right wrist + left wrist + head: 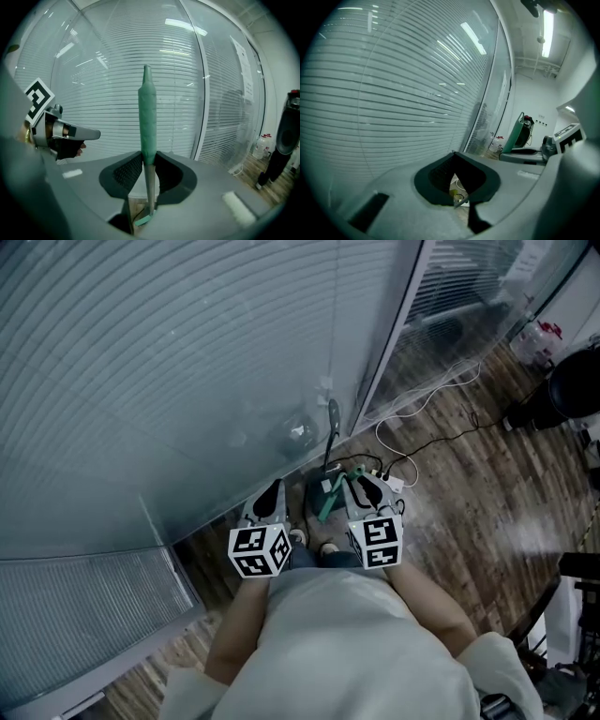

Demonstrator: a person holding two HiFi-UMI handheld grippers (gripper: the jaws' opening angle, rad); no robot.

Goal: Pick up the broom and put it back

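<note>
The right gripper's [149, 158] jaws stand part-way apart and are clamped on the broom [147, 115]. Its pads press either side of the handle where the green sleeve gives way to bare metal pole. The broom stands upright in that grip, in front of the glass wall [117, 70] with its slatted blinds. A green fitting shows at the pole's lower end, above the wood floor [469, 493]. The left gripper's [453, 153] jaws are closed with the tips meeting, and nothing is held between them; only a sliver of floor and cable shows through the gap below.

The only containers are two clear jugs with red caps [541, 337] on the floor by the far glass panel. What is in them cannot be told.

The right gripper view alone shows the grip on the handle, and it also catches the left gripper off to its left. The left gripper view shows the green handle from the side, tilted. Only the head view shows the floor clutter: one white power strip [390, 483], a white cable [412, 413] looping away from it, and a dark thing [317, 488] with a green strip between the grippers, too small to identify.

In all there is one broom, two grippers and two marker cubes.
</note>
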